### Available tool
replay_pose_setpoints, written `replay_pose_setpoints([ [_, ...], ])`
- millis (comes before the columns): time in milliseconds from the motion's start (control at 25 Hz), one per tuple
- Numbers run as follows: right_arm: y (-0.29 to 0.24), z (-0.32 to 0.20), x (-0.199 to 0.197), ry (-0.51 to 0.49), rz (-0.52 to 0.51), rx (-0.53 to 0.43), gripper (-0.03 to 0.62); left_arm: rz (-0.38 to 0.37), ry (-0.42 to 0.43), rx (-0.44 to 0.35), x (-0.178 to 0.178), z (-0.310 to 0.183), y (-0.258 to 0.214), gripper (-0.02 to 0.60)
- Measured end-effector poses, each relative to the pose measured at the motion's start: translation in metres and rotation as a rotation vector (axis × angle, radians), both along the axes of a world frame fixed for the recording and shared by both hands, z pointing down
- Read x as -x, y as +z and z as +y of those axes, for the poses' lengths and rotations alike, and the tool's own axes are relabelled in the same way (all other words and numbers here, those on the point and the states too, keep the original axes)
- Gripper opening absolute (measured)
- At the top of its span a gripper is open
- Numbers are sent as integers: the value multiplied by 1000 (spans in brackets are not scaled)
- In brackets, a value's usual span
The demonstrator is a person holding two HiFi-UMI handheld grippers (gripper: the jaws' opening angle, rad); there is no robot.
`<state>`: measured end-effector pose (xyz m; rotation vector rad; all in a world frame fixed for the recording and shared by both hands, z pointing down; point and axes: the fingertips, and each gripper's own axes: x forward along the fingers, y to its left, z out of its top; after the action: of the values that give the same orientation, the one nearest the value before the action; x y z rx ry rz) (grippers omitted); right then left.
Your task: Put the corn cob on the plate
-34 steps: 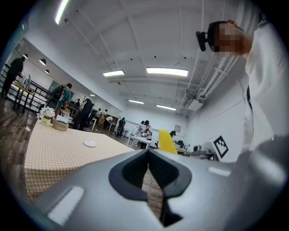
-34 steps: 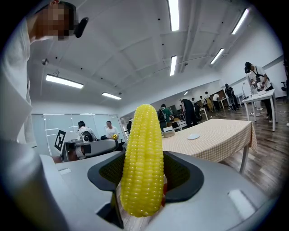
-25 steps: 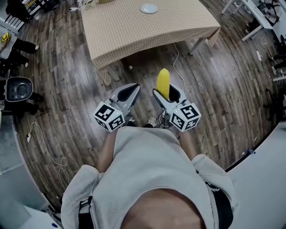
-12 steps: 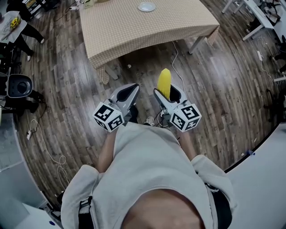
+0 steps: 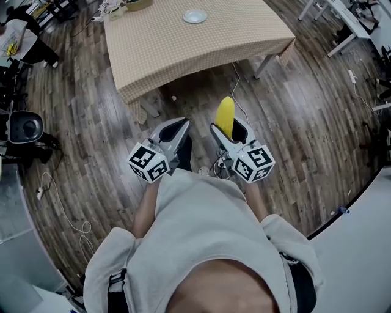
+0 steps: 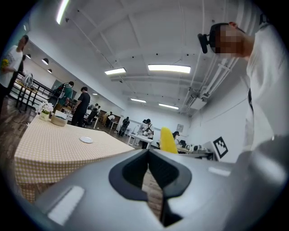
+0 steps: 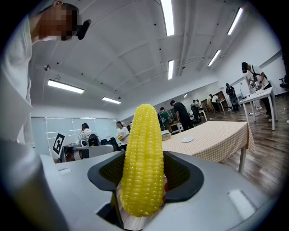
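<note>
Worktop [image 5: 183,49] and plate [image 5: 194,16] have slid down and leftward in the head view since the earlier frame. The plate now sits at top centre, well apart from the right gripper [image 5: 227,126], whose corn cob [image 5: 225,115] points its long axis up-frame toward it. Left gripper view: left gripper [image 6: 148,155] closed and empty, plate at left centre; right gripper view: jaws partly spread, clamped on the upright cob, plate right of centre beyond it.

wood-plank floor [image 5: 305,122], checked cloth [image 5: 183,43] over the desk [image 5: 269,58], glossy plate [image 5: 194,16], bumpy corn cob [image 7: 143,158], smooth matt grey plastic left claw [image 6: 148,158] and right claw [image 7: 144,173], ribbed black pads [image 7: 181,173]
</note>
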<state>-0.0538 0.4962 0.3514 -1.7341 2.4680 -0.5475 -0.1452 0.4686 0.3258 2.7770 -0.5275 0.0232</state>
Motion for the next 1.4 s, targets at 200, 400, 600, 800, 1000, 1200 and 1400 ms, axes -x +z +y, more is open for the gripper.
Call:
replay_pose_setpoints([
  [200,4,-18,-10,16,2,4,259,7,22,4,-13,-20,4,8],
  [400,8,-53,-25,39,3,11,259,15,44,15,-30,-57,10,8],
  [600,11,-106,-35,48,16,24,259,31,50,26,-39,-115,14,8],
  [800,4,-178,-43,59,31,37,259,38,66,44,-48,-188,11,8],
  [1000,-11,-245,-46,78,37,25,259,39,97,30,-53,-255,-2,8],
  [1200,-24,-309,-43,92,48,4,259,49,107,15,-49,-321,-13,8],
  [1400,-26,-353,-40,107,52,1,259,50,124,24,-46,-364,-11,8],
])
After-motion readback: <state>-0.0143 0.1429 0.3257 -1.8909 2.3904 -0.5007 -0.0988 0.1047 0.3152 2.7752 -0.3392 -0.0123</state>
